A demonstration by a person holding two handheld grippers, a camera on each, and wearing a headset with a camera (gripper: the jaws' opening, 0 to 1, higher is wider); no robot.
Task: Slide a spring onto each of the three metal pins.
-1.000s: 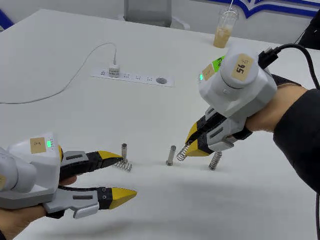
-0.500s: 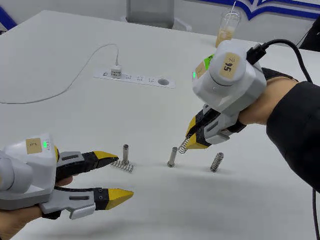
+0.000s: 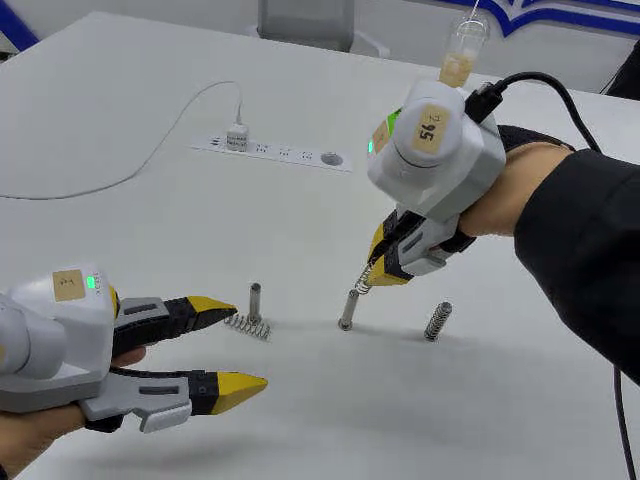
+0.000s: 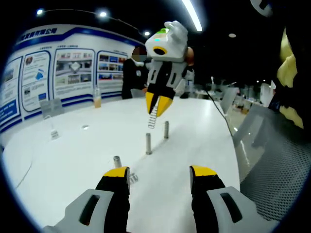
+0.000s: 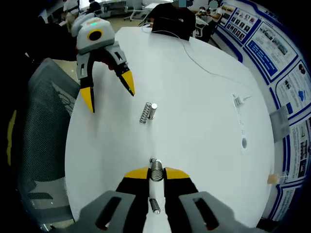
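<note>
Right gripper [image 3: 383,268], a grey plastic body with black jaws ending in yellow wedge tips, has its jaws pinched tight on the held spring [image 3: 365,279]. This spring is a thin coil of bright wire hanging down out of the tips. Its lower end sits just above the top of the middle pin [image 3: 348,310], a short, smooth steel cylinder standing upright on the matte white table [image 3: 150,260]. Whether coil and pin touch cannot be told. In the right gripper view the coil lines up over the pin's round top.

Left of the middle pin stands the left pin [image 3: 254,300], of the same shape. A loose spring [image 3: 247,325] lies on its side at the foot of that pin. Right of the middle pin, the right pin [image 3: 443,308] carries a fitted spring [image 3: 434,323] wound around its shaft.

Nearer the camera than the middle pin and to its left, the left gripper [image 3: 248,346] hangs low over the table, its jaws spread wide with nothing between them.

Well beyond the middle pin lies a flat white power strip [image 3: 280,155], with a white cable [image 3: 160,140] curving away from it. Farther still stands a clear plastic cup [image 3: 459,58] of tan drink.
</note>
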